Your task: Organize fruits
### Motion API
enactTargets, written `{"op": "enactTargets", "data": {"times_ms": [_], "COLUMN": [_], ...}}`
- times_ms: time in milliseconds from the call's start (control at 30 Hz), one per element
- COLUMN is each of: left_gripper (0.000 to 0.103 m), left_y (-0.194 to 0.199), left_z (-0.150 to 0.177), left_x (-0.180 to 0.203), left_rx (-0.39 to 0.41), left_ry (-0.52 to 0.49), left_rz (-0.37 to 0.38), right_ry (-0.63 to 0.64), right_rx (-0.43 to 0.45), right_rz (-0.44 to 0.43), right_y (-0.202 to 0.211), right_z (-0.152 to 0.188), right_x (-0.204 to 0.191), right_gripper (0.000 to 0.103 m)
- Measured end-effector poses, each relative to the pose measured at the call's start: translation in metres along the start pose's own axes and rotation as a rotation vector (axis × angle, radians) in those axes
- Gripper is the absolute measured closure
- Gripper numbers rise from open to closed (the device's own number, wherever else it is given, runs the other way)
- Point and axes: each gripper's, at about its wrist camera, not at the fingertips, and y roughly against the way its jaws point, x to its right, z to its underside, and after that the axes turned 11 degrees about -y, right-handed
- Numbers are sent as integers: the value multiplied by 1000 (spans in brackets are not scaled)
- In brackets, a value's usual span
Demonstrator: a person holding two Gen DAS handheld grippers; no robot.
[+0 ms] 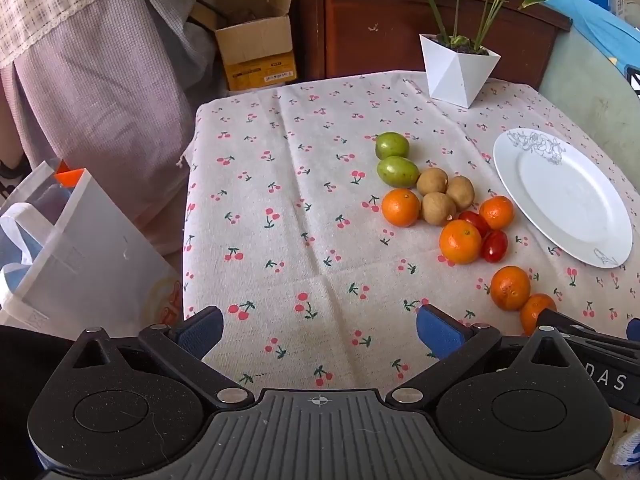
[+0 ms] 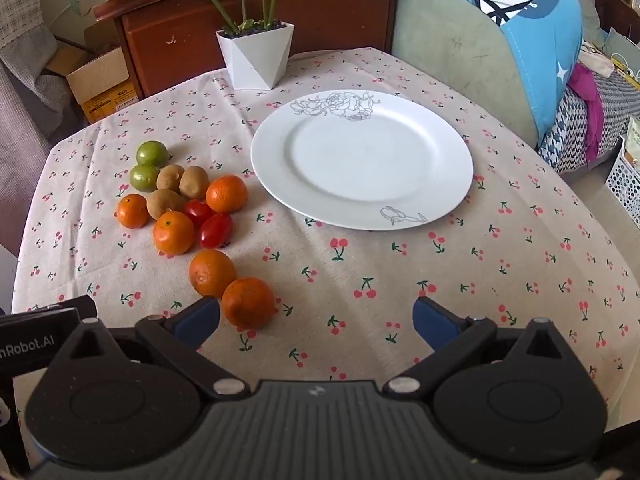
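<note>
Nearest the right wrist camera, an orange (image 2: 248, 303) lies on the cherry-print tablecloth (image 2: 360, 272) just beside the left finger of the right gripper (image 2: 316, 320), touching a second orange (image 2: 212, 273) behind it. The right gripper tilts steeply down over the table's near edge, its jaws released and spread wide with only cloth between them. The left gripper (image 1: 320, 330) is pitched down the same way near the front left part of the table, jaws likewise released and holding nothing.

Further in, left of the table's middle, the rest of the fruit sits in a tight cluster: three more oranges (image 2: 173, 232), two red tomatoes (image 2: 216, 230) pressed between them, three brown fruits (image 2: 194, 181) and, farthest back, two green fruits (image 2: 152, 153) touching each other. The white plate (image 2: 440, 184), with grey line drawings on its rim, lies to the right of the cluster, near the closest orange of it but apart, and nothing lies on it.

At the table's far edge stands a white faceted plant pot (image 2: 256, 62) with long green stems. Behind it is a dark wooden cabinet (image 2: 256, 12); an open cardboard box (image 1: 256, 46) sits on the floor off the far left corner. A white bag (image 1: 84, 248) stands beside the table's left edge. Blue bedding (image 2: 532, 40) lies beyond the right edge.
</note>
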Motion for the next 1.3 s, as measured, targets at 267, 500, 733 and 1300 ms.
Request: {"op": "enactTargets", "data": {"times_ms": [267, 500, 733, 1300], "left_gripper": [0, 0, 0, 0], "left_y": [-2, -2, -2, -3], "left_z": [1, 2, 2, 4], "left_x": [-2, -2, -2, -3], "left_rx": [-8, -10, -9, -8], "left_ry": [5, 7, 4, 1], "left_rz": [-4, -9, -22, -24], "right_ry": [2, 9, 5, 16], "right_rx": [-29, -41, -43, -36], "right_rz": [3, 5, 4, 11], "right_y": [-4, -6, -6, -6], "right_z": [1, 0, 0, 0], "right_x": [-1, -3, -3, -6], "right_gripper": [1, 1, 1, 1]}}
